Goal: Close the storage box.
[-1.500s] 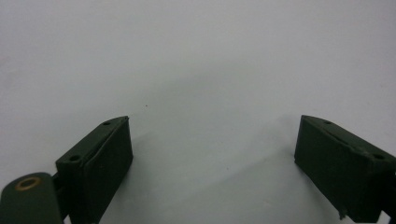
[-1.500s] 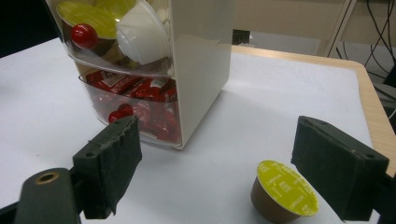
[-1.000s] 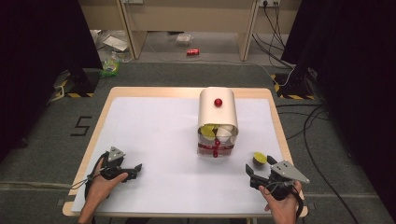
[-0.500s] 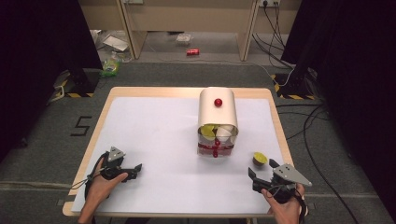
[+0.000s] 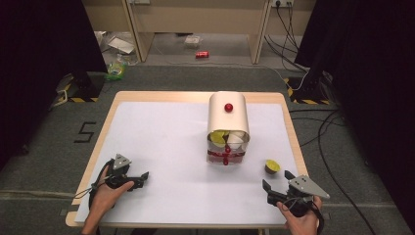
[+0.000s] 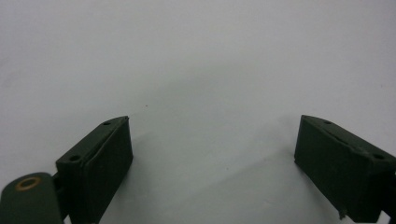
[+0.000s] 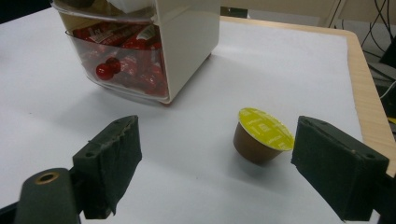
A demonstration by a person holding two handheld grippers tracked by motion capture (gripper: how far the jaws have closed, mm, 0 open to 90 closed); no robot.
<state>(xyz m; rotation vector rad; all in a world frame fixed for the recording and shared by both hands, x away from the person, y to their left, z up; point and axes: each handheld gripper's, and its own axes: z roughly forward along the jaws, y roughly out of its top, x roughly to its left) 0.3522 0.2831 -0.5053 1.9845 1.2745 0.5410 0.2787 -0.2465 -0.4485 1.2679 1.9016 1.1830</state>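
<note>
A cream dispenser box (image 5: pixel 228 122) with a red knob on top stands right of the table's middle (image 7: pixel 187 46). Its upper shelf holds yellow and white capsules, and its clear drawer (image 7: pixel 121 65) with a red knob holds red sachets. A brown coffee capsule with a yellow lid (image 5: pixel 272 167) (image 7: pixel 261 137) sits on the white sheet to the box's right. My right gripper (image 5: pixel 277 182) (image 7: pixel 219 172) is open just short of the capsule, which lies near the right jaw. My left gripper (image 5: pixel 142 177) (image 6: pixel 212 158) is open over bare white sheet at the front left.
The white sheet (image 5: pixel 166 147) covers a wooden table whose edge (image 7: pixel 369 102) runs close to the capsule's right. Cables (image 5: pixel 323 127) lie on the floor to the right, and a red can (image 5: pixel 201 54) and litter lie beyond the table.
My right gripper has drawn back a little toward the front edge, away from the capsule. The left gripper has stayed in place.
</note>
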